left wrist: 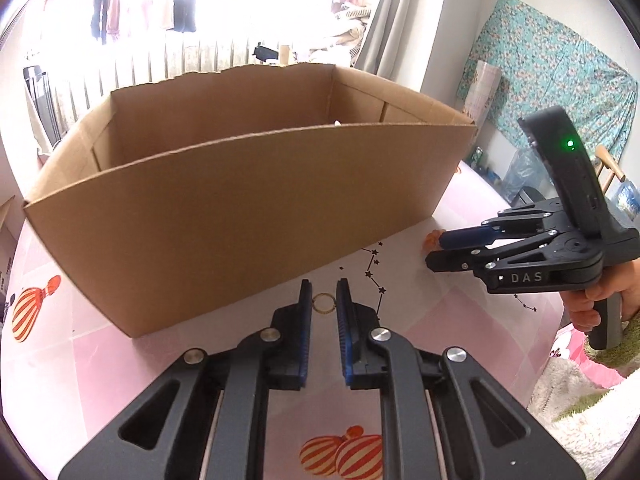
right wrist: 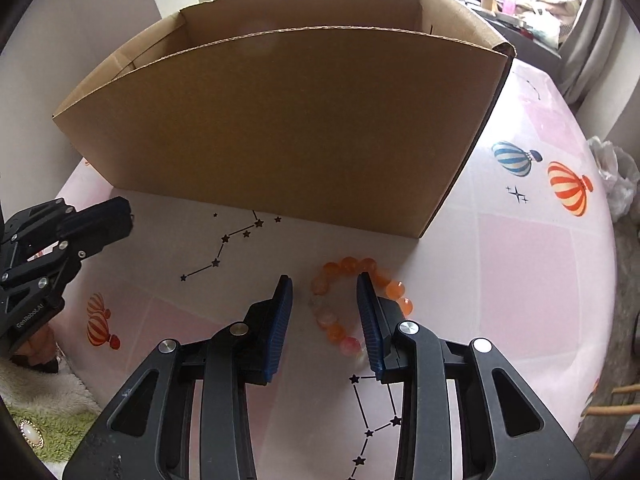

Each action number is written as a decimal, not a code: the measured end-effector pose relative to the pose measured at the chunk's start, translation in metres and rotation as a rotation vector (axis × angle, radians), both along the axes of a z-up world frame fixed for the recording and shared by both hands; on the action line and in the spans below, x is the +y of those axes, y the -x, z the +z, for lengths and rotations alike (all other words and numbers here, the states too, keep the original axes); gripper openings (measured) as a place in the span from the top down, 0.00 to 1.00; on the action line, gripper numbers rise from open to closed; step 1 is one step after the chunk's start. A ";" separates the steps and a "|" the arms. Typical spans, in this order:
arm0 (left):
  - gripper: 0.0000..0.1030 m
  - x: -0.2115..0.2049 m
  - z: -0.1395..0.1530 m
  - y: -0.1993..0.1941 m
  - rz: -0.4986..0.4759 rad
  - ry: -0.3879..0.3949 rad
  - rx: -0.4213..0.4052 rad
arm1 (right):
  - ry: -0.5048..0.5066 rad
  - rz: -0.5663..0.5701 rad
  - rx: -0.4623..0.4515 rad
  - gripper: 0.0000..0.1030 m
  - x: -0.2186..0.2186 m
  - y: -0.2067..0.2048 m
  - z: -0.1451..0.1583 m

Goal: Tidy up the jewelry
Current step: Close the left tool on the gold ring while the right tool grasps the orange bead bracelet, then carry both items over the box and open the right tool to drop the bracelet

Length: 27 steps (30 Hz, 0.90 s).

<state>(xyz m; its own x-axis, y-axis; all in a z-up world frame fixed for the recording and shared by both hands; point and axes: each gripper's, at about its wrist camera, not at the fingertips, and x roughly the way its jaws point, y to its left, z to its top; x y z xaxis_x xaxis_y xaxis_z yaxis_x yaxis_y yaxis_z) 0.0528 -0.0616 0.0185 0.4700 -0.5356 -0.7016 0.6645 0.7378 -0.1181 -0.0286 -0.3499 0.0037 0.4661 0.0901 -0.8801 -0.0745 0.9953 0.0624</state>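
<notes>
Left wrist view: the left tongs (left wrist: 324, 300) are nearly pressed together and pinch a small gold ring (left wrist: 323, 303) between their blue pads, just in front of the near wall of the cardboard box (left wrist: 240, 208). The ring looks lifted slightly off the pink worktop (left wrist: 440, 320), though that is hard to be sure of. The right tongs (left wrist: 434, 252) reach in from the right, low beside the box.

Right wrist view: the right tongs (right wrist: 324, 316) are spread, straddling one side of an orange bead bracelet (right wrist: 352, 304) that lies flat on the worktop just beside the box corner. Their pads do not press on it.

Judged from this, the task is in its early part: neither piece is in the box yet; the ring needs carrying over the wall, the bracelet still needs grasping.
</notes>
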 end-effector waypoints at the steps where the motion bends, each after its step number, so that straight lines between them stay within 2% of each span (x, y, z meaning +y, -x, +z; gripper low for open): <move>1: 0.89 0.002 0.001 0.001 0.007 0.005 0.000 | 0.011 0.002 0.001 0.72 0.000 0.000 0.000; 6: 0.89 0.015 0.006 0.007 0.031 0.029 -0.012 | 0.061 0.003 -0.009 0.79 0.002 0.002 0.001; 8: 0.89 0.018 0.005 0.008 0.037 0.039 -0.004 | 0.053 -0.019 -0.010 0.92 0.000 0.001 0.002; 11: 0.89 0.020 0.005 0.010 0.038 0.051 -0.003 | 0.005 -0.046 -0.004 0.93 0.000 0.002 0.003; 12: 0.89 0.020 0.006 0.010 0.040 0.051 -0.007 | -0.038 -0.059 0.000 0.93 -0.005 0.005 0.003; 15: 0.89 0.025 0.011 0.009 0.052 0.049 -0.019 | -0.258 -0.134 0.005 0.93 -0.038 0.012 0.006; 19: 0.89 0.029 0.019 0.013 0.057 0.053 -0.045 | -0.588 -0.237 -0.049 0.93 -0.088 0.027 0.010; 23: 0.89 0.029 0.023 0.016 0.048 0.055 -0.049 | -0.879 -0.272 -0.105 0.93 -0.119 0.044 0.001; 27: 0.89 0.031 0.035 0.021 0.041 0.062 -0.062 | -1.027 -0.258 -0.143 0.93 -0.132 0.053 -0.005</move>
